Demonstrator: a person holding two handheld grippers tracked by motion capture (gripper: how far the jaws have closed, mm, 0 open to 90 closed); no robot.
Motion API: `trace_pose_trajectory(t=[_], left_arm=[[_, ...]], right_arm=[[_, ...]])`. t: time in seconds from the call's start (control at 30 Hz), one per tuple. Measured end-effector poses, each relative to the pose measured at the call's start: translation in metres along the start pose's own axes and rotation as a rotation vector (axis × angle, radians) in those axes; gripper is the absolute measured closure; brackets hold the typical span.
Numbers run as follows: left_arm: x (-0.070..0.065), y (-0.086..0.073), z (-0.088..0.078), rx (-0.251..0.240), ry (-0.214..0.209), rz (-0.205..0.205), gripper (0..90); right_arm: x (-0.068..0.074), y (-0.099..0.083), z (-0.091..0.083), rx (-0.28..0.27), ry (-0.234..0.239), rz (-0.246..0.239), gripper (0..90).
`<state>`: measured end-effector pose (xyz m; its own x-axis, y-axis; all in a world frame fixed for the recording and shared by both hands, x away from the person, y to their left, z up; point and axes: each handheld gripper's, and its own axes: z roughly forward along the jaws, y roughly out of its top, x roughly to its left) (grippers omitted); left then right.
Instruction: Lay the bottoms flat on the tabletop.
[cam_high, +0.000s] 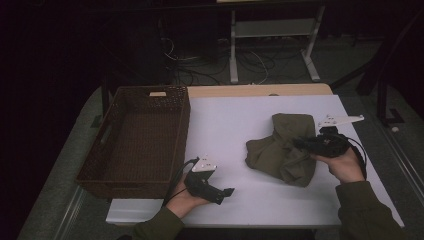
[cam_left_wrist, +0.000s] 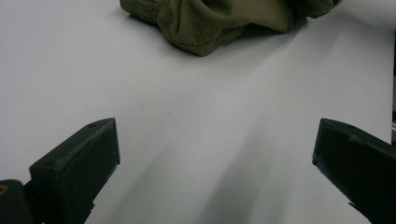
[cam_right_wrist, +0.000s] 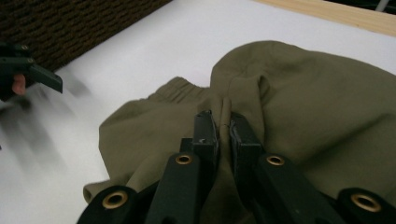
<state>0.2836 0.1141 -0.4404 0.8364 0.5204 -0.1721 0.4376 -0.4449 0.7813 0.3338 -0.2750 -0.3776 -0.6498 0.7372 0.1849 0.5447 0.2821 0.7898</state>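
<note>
An olive green garment (cam_high: 281, 148) lies crumpled on the white table right of centre; its elastic waistband shows in the right gripper view. My right gripper (cam_right_wrist: 223, 122) is shut on a ridge of the olive garment (cam_right_wrist: 299, 98), pinching a fold between its jaws; in the high view the right gripper (cam_high: 301, 143) sits at the cloth's right side. My left gripper (cam_high: 231, 192) rests low near the table's front edge, open, its jaws wide apart over bare table, pointing toward the garment (cam_left_wrist: 205, 21). The left gripper (cam_left_wrist: 212, 154) holds nothing.
A dark brown wicker basket (cam_high: 137, 97) stands at the table's left side, its wall (cam_right_wrist: 70, 28) visible beyond the cloth. White table surface (cam_high: 225, 115) lies between basket and garment. A strip of wooden edge (cam_high: 260, 90) runs along the far side.
</note>
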Motion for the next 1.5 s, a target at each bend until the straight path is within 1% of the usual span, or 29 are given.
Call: trace_pose_trajectory(t=[0.2,0.5,0.63,0.73,0.9,1.0,1.17,1.33,1.4,1.47,1.5], left_arm=[[0.002,0.001,0.001,-0.005,-0.003,-0.006,0.0],[0.002,0.000,0.001,-0.010,-0.005,-0.017,0.0],[0.001,0.001,0.002,-0.003,-0.005,-0.011,0.0],[0.002,0.001,0.003,-0.004,-0.004,-0.022,0.0],[-0.002,0.002,0.007,0.004,-0.008,-0.022,0.0],[-0.002,0.004,0.011,0.009,-0.013,-0.019,0.0],[0.000,0.001,0.017,0.026,-0.021,-0.025,0.0],[0.000,0.001,0.017,0.021,-0.029,-0.024,0.0],[0.000,0.001,0.017,0.020,-0.030,-0.025,0.0],[-0.002,0.001,0.016,0.021,-0.030,-0.017,0.0],[-0.003,0.001,0.015,0.017,-0.031,-0.014,0.0]], right_arm=[[-0.004,-0.010,-0.007,0.004,-0.008,0.014,82.6],[-0.005,-0.023,-0.020,0.007,-0.027,0.030,82.6],[-0.008,-0.031,-0.026,0.008,-0.041,0.044,82.7],[-0.011,-0.040,-0.032,0.014,-0.050,0.058,82.7],[-0.020,-0.054,-0.044,0.016,-0.059,0.087,82.7],[-0.022,-0.061,-0.049,0.017,-0.064,0.097,82.7],[-0.024,-0.072,-0.059,0.027,-0.086,0.112,82.7],[-0.023,-0.078,-0.065,0.036,-0.114,0.128,82.7],[-0.023,-0.081,-0.065,0.049,-0.127,0.131,82.7],[-0.023,-0.084,-0.066,0.065,-0.142,0.128,82.7],[-0.023,-0.086,-0.066,0.075,-0.147,0.137,82.7]])
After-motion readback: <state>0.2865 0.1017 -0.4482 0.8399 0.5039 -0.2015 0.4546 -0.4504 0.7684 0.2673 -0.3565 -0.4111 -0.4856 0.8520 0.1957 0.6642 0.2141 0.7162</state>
